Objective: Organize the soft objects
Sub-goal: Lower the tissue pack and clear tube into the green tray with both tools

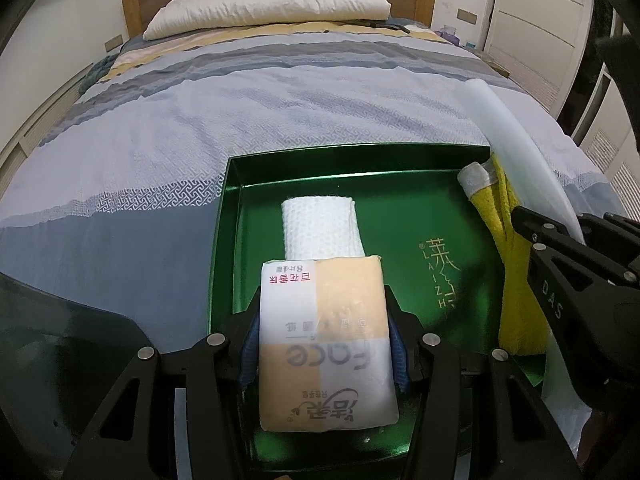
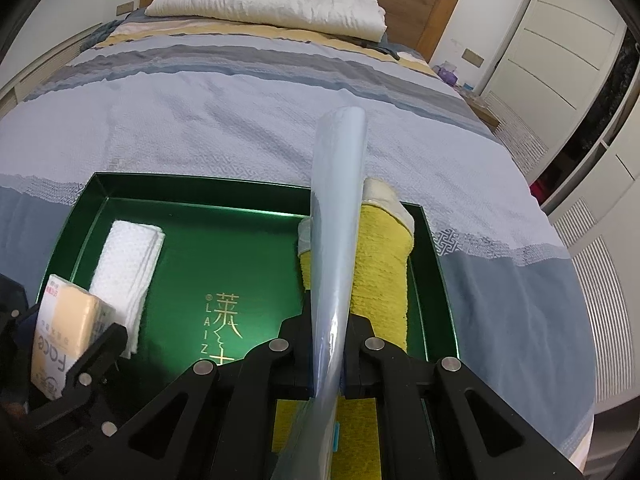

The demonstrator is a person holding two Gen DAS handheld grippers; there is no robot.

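Striped bed (image 1: 280, 128) carries green tray (image 1: 320, 164). Left gripper (image 1: 324, 344) clamps tissue pack (image 1: 324, 344) above tray, white cloth (image 1: 320, 228) just ahead. Right gripper (image 2: 328, 356) pinches plastic sleeve (image 2: 336, 216); yellow towel (image 2: 380, 268) beneath.

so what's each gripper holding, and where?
Left gripper: tissue pack, gripped across its long sides. Right gripper: plastic sheet, pinched near its lower end.

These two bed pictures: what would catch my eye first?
A shiny green tray lies on the striped bedspread, holding a folded white towel and a rolled yellow towel. The left gripper clamps a tissue pack; the right gripper pinches a clear plastic sheet.
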